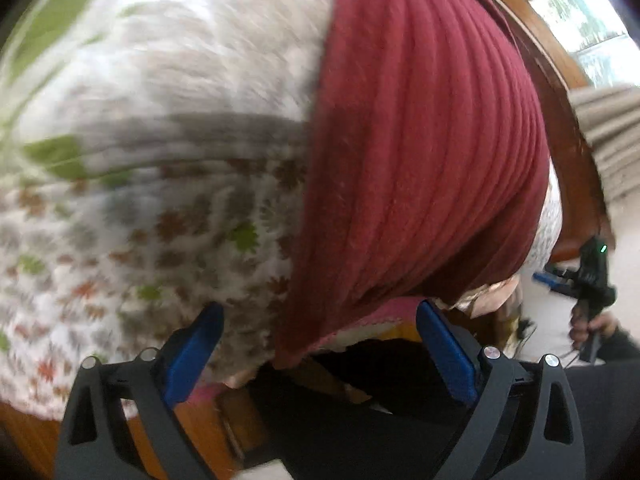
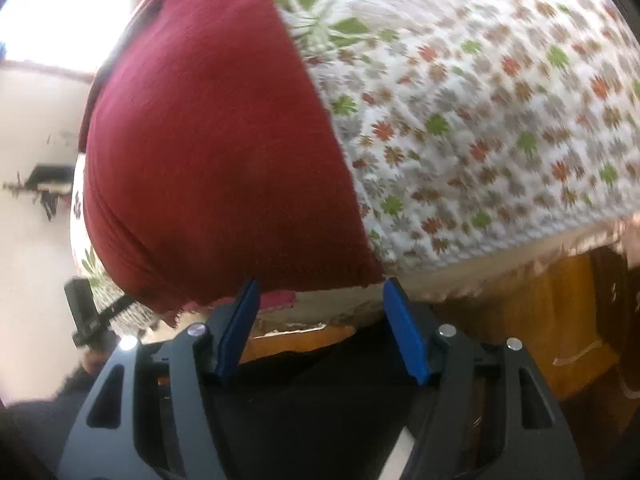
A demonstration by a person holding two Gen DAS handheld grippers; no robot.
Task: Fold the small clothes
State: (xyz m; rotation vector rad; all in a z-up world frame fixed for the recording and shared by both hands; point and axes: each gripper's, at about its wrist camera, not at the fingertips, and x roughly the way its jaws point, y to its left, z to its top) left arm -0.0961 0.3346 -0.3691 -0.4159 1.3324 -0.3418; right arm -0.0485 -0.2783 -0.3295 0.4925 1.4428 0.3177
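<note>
A dark red ribbed garment lies flat on a bed covered by a white floral sheet. Its near hem hangs just past the bed's front edge. My left gripper is open, its blue fingers straddling the hem's left corner without holding it. In the right wrist view the same red garment fills the left half. My right gripper is open too, just below the hem's right corner, with nothing between its pads.
The floral sheet spreads wide on both sides of the garment. A wooden bed frame runs under the front edge. A wooden headboard and a window are at the far side. The other gripper, held in a hand, shows at right.
</note>
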